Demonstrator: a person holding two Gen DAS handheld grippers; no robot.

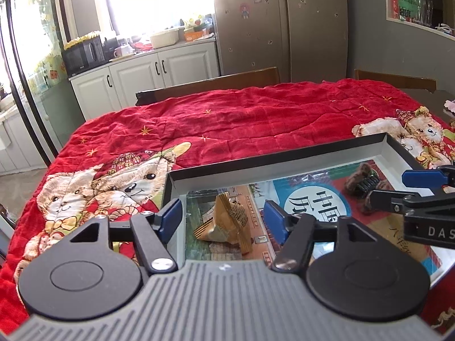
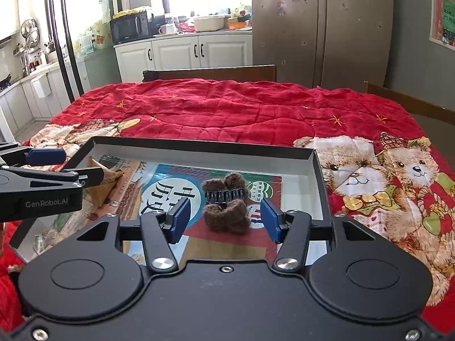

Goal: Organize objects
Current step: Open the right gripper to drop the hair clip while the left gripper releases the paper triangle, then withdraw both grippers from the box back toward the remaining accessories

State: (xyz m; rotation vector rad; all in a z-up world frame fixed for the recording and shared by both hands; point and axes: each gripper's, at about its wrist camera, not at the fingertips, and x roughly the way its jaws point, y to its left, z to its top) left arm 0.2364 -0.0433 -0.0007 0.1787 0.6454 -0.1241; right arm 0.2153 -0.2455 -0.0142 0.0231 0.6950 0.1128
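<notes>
A shallow box (image 1: 278,167) with a printed picture on its floor lies on the red quilt; it also shows in the right wrist view (image 2: 199,145). A gold hair claw (image 1: 224,227) lies at its left end, also seen in the right wrist view (image 2: 106,182). A fuzzy brown hair claw (image 2: 227,207) lies further right, also in the left wrist view (image 1: 362,182). My left gripper (image 1: 223,220) is open with the gold claw between its fingers, not touching. My right gripper (image 2: 224,220) is open around the brown claw, not touching.
A red quilt with teddy bears (image 2: 227,108) covers the table. Wooden chairs (image 2: 210,72) stand at the far edge. Kitchen cabinets (image 2: 184,54), a microwave (image 2: 129,27) and a fridge (image 2: 321,28) stand beyond.
</notes>
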